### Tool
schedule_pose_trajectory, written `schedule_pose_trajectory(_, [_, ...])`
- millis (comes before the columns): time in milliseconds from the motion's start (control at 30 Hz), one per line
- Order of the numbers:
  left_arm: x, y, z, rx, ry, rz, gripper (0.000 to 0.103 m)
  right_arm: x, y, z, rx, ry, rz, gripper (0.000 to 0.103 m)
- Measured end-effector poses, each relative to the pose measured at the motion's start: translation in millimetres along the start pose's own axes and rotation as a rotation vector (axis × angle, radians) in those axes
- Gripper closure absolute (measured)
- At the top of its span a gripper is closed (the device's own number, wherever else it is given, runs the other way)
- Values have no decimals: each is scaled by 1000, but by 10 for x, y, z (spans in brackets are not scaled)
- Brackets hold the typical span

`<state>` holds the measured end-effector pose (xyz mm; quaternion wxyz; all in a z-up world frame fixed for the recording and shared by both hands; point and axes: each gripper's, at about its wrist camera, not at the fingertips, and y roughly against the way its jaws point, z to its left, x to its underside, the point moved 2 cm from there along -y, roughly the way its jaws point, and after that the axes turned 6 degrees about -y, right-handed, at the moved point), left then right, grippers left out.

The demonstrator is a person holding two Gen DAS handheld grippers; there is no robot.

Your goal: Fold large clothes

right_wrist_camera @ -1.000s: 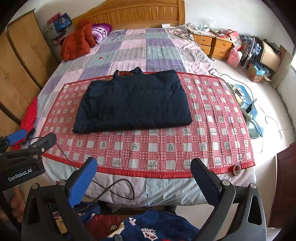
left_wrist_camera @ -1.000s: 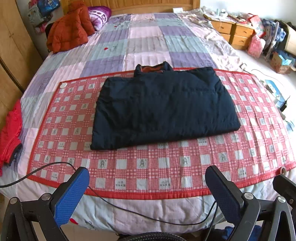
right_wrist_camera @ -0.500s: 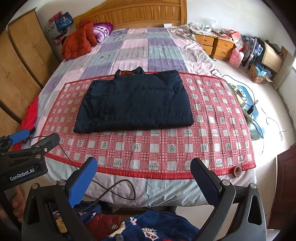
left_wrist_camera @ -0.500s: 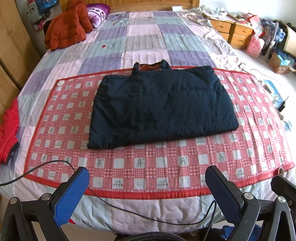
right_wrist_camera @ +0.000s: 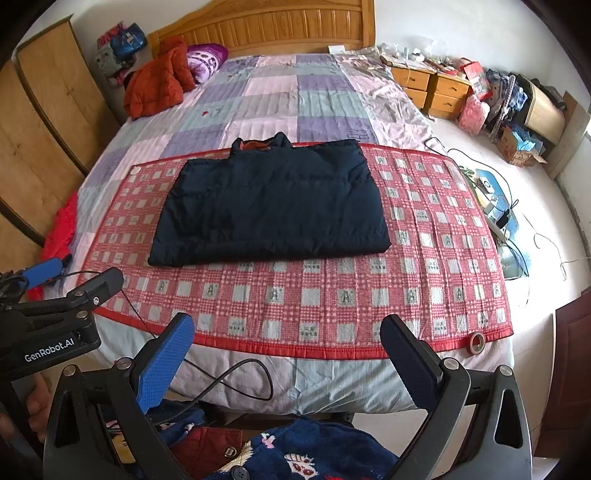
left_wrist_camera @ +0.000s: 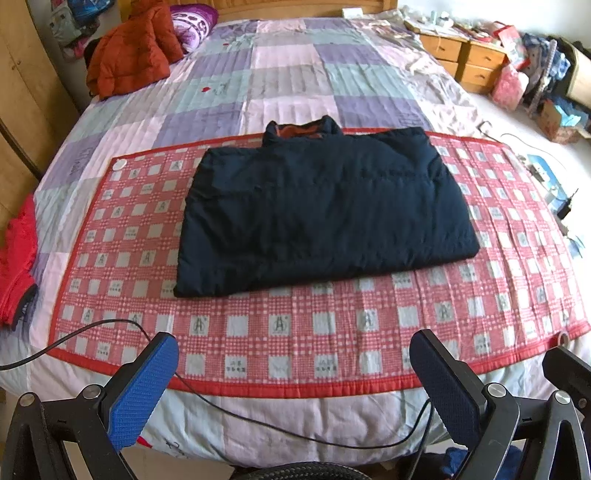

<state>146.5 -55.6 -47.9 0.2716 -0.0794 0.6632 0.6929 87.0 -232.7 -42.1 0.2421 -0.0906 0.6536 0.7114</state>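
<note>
Two grippers hang off the foot of the bed [left_wrist_camera: 295,77], neither touching any cloth. Largest first: the bed's patchwork quilt runs away toward a wooden headboard [right_wrist_camera: 280,27]; across its near half lies a red checked mat [left_wrist_camera: 317,325], long axis left to right, its red-bound near edge just short of the mattress drop.

Dark navy jacket [left_wrist_camera: 321,218] sits on the mat, folded into a broad rectangle (sleeves not visible, seemingly tucked in). Long axis runs left to right, parallel to the mat. Collar [left_wrist_camera: 301,129], with an orange lining, points toward the headboard and just overlaps the mat's far edge. Hem faces the grippers. Bare mat shows on all three other sides of the jacket: a wide band left, a wide band right, a narrower strip between hem and the mat's near edge.

Left gripper [left_wrist_camera: 295,369]: level, aimed along the bed, jaws spread wide with nothing between them, fingertips over the mat's near border. Right gripper [right_wrist_camera: 286,350]: set slightly to the right, same heading, jaws likewise spread and empty.

Orange jacket [right_wrist_camera: 159,85] heaped at the far left corner, well apart from the work. Black cable [left_wrist_camera: 258,424] drapes over the bed's near edge. Roll of tape [right_wrist_camera: 477,343] rests on the mat's near right corner.
</note>
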Motion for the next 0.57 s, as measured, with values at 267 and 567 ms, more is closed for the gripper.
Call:
schedule_pose_trajectory(267, [-3, -43, 24, 4, -7, 11, 0, -37, -51, -1, -7, 4, 10, 0])
schedule_pose_trajectory(567, [-14, -59, -15, 21, -19, 6, 0, -47, -51, -108, -12, 7, 16, 0])
